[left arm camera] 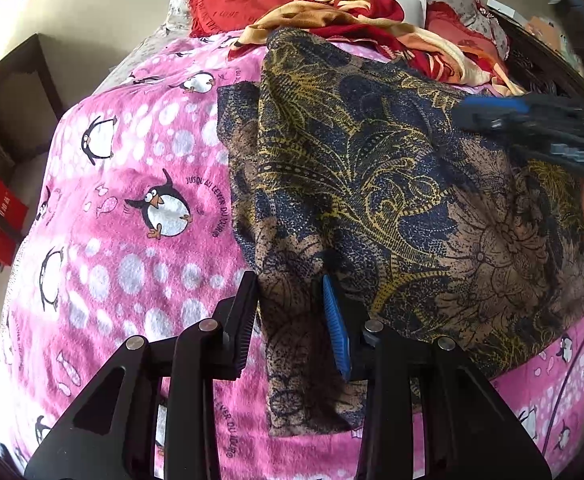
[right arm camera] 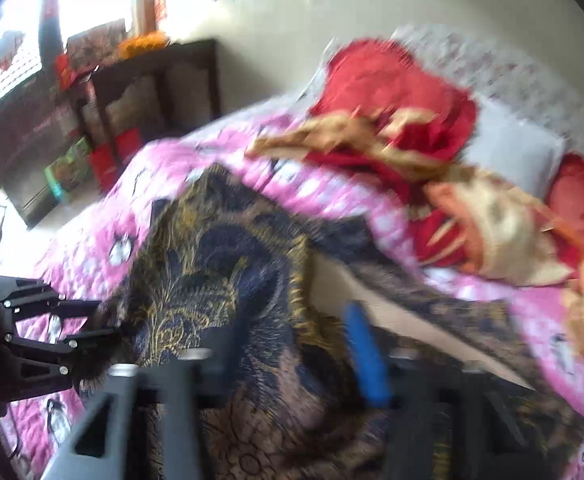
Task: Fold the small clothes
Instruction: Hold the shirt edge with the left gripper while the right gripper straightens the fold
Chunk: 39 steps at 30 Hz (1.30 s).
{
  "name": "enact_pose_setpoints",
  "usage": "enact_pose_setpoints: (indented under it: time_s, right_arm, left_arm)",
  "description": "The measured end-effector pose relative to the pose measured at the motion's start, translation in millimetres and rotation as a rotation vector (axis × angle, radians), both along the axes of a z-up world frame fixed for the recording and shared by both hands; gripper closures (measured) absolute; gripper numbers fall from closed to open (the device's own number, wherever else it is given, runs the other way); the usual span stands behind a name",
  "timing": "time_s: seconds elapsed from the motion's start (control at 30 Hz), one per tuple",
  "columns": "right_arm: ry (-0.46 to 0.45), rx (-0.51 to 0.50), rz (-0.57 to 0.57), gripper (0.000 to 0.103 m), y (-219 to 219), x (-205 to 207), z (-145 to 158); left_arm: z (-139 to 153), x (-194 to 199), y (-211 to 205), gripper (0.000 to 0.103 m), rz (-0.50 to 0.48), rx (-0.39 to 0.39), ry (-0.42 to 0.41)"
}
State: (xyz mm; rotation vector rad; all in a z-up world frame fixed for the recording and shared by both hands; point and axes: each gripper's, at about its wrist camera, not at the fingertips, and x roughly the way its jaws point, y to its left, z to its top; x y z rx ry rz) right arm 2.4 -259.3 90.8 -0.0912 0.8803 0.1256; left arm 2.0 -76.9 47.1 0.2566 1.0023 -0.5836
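Patterned garment (left arm camera: 392, 208) spread on the pink penguin blanket (left arm camera: 132, 208).
Left gripper (left arm camera: 292, 320), at six o'clock, stands parted astride the cloth's near edge, not pinching; right gripper (right arm camera: 296, 344), blurred, fingers apart over the same cloth.

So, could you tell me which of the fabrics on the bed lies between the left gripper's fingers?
The dark blue-and-gold patterned garment; its near strip runs between the left gripper fingers, while the red-and-cream cloth lies bunched far back.
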Motion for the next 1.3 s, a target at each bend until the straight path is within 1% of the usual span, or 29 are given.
enact_pose_setpoints:
  time_s: [0.07, 0.1, 0.17, 0.2, 0.23, 0.27, 0.3, 0.33, 0.37, 0.43, 0.5, 0.53, 0.57, 0.6, 0.67, 0.7, 0.73, 0.77, 0.8, 0.83, 0.93, 0.97, 1.03, 1.1, 1.13, 1.2, 1.23, 1.27, 1.3]
  right_arm:
    - [0.032, -0.094, -0.020, 0.100, 1.8, 9.2, -10.4]
    - [0.016, -0.124, -0.033, 0.100, 1.0, 10.2, -10.8]
    - [-0.060, -0.124, -0.090, 0.100, -4.2, 9.9, -3.3]
    - [-0.078, -0.088, -0.092, 0.100, -6.9, 9.4, -1.1]
    - [-0.050, -0.008, -0.062, 0.100, -10.5, 10.6, -1.4]
    - [-0.003, 0.074, -0.032, 0.097, -15.7, 11.7, -2.7]
    - [0.013, 0.097, -0.032, 0.093, -21.3, 9.9, -3.1]
    - [0.007, 0.071, -0.057, 0.086, -25.7, 7.8, -1.8]
    - [-0.007, 0.007, -0.094, 0.084, -32.1, 3.3, -0.3]
    - [-0.007, -0.046, -0.081, 0.082, -41.6, -3.5, 1.3]
    - [0.027, -0.085, -0.056, 0.062, -50.6, -8.7, -1.4]
    - [0.031, -0.106, -0.057, 0.047, -54.9, -11.0, -3.0]
    - [0.030, -0.119, -0.053, 0.044, -59.4, -12.7, -5.2]
    - [0.043, -0.123, -0.044, 0.044, -61.0, -13.0, -8.8]
    - [0.097, -0.135, -0.039, 0.044, -62.3, -9.4, -18.9]
    - [0.108, -0.130, -0.028, 0.046, -60.5, -9.9, -24.0]
    - [0.096, -0.147, -0.025, 0.063, -59.1, -9.8, -27.1]
    - [0.074, -0.190, -0.031, 0.083, -54.7, -11.2, -27.8]
    - [0.062, -0.205, -0.039, 0.089, -53.4, -12.3, -26.5]
    - [0.049, -0.195, -0.044, 0.098, -53.3, -13.6, -23.6]
    - [-0.025, -0.172, -0.098, 0.099, -58.2, -20.8, -7.5]
    - [-0.038, -0.142, -0.141, 0.099, -65.5, -21.1, -4.6]
    - [-0.016, -0.098, -0.206, 0.099, -76.4, -16.5, -8.8]
    - [0.019, -0.085, -0.229, 0.099, -76.2, -11.4, -20.9]
    - [0.023, -0.097, -0.232, 0.098, -73.5, -8.4, -23.7]
    - [0.015, -0.120, -0.252, 0.077, -68.5, -9.7, -17.6]
    - [0.002, -0.111, -0.266, 0.058, -66.9, -13.7, -10.5]
    - [-0.038, -0.083, -0.278, 0.049, -65.1, -22.2, 0.8]
    - [-0.075, -0.057, -0.282, 0.048, -64.1, -30.1, 10.3]
  left_arm:
    - [-1.9, 1.4, -0.4, 0.070, 0.000, -0.001, 0.003]
    - [-2.8, 1.7, -0.6, 0.070, 0.000, -0.002, 0.004]
    - [-4.9, 2.1, -0.7, 0.070, 0.001, -0.001, 0.009]
    - [-5.8, 2.8, -0.9, 0.070, 0.001, -0.002, 0.012]
    - [-6.2, 3.0, -0.8, 0.070, 0.001, -0.002, 0.014]
    - [-6.3, 3.0, -0.4, 0.070, 0.002, -0.005, 0.016]
    - [-6.2, 3.5, -0.4, 0.070, 0.002, -0.009, 0.018]
    - [-6.2, 3.5, -0.4, 0.070, 0.001, -0.010, 0.018]
    - [-6.6, 3.7, -0.4, 0.070, 0.000, -0.010, 0.018]
    - [-6.4, 3.9, -0.5, 0.070, 0.000, -0.009, 0.016]
    - [-6.9, 3.9, -1.2, 0.070, -0.003, -0.003, 0.013]
    - [-6.8, 3.7, -1.7, 0.070, -0.004, -0.001, 0.012]
    - [-6.9, 3.9, -2.5, 0.070, -0.003, 0.001, 0.012]
    - [-6.8, 3.9, -2.5, 0.064, -0.001, 0.002, 0.012]
    - [-7.9, 5.1, -2.3, 0.061, 0.008, -0.005, 0.020]
    - [-9.0, 5.5, -2.2, 0.061, 0.009, -0.007, 0.027]
    - [-9.4, 5.4, -2.2, 0.061, 0.011, -0.008, 0.031]
    - [-10.4, 5.6, -1.8, 0.061, 0.013, -0.010, 0.034]
    - [-10.8, 5.7, -1.6, 0.061, 0.015, -0.011, 0.037]
    - [-10.7, 5.6, -1.8, 0.061, 0.014, -0.010, 0.037]
    - [-8.8, 3.5, -2.0, 0.061, 0.010, -0.006, 0.029]
    - [-8.7, 3.2, -1.8, 0.061, 0.010, -0.008, 0.030]
    - [-9.2, 3.4, -2.0, 0.061, 0.011, -0.007, 0.034]
    - [-8.8, 3.1, -1.9, 0.061, 0.013, -0.006, 0.035]
    - [-8.5, 2.9, -1.7, 0.061, 0.012, -0.007, 0.034]
    - [-8.4, 2.7, -1.4, 0.061, 0.009, -0.005, 0.033]
    - [-8.5, 2.6, -1.1, 0.061, 0.008, -0.004, 0.033]
    - [-8.4, 2.4, -1.0, 0.061, 0.007, -0.005, 0.034]
    - [-7.6, 2.2, -0.3, 0.061, 0.009, -0.009, 0.035]
